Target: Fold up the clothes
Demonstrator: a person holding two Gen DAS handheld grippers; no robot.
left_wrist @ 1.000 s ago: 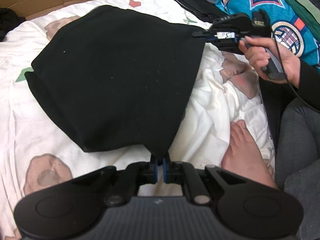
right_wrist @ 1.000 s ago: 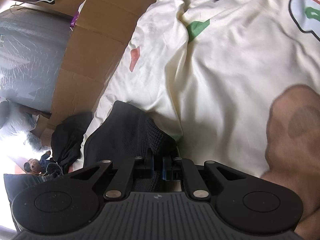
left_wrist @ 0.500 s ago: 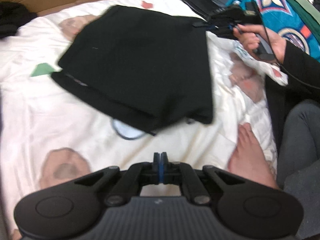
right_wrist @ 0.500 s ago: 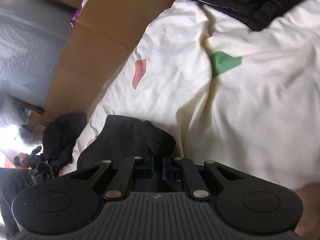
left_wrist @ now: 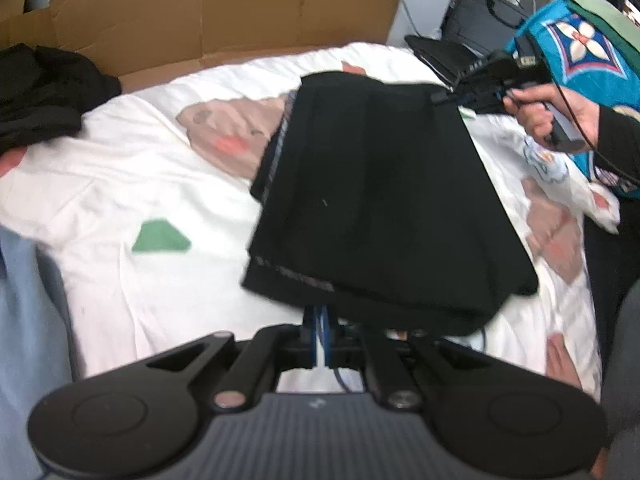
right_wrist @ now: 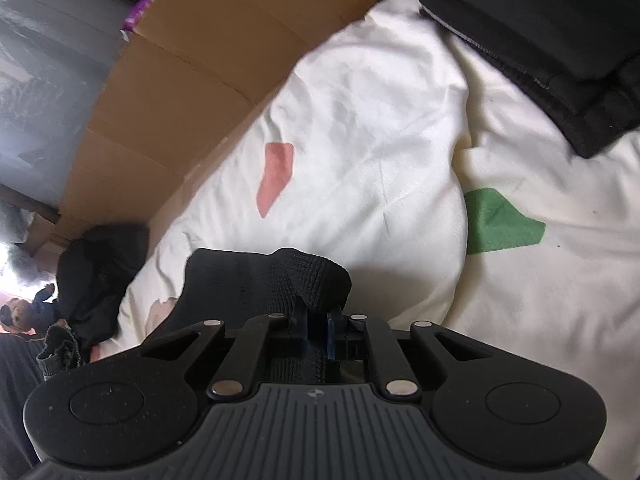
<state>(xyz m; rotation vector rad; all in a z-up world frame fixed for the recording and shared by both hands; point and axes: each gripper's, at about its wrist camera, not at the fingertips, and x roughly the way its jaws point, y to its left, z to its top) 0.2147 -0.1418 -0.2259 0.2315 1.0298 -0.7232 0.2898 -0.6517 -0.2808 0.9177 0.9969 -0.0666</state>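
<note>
Both jaws pinch the black garment (left_wrist: pixel 384 200) — folded, layered, stretched taut between them.

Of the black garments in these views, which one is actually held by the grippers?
The folded black garment, pinched at opposite edges by the left gripper and right gripper. The crumpled black clothes by the cardboard lie untouched.

No readable text anywhere. Black garment (left_wrist: pixel 384 196) has grey band along hem, maybe lettering, too blurred to read. Bedsheet (left_wrist: pixel 152 168) carries only coloured shapes. Cardboard (left_wrist: pixel 224 12) plain, unmarked.
</note>
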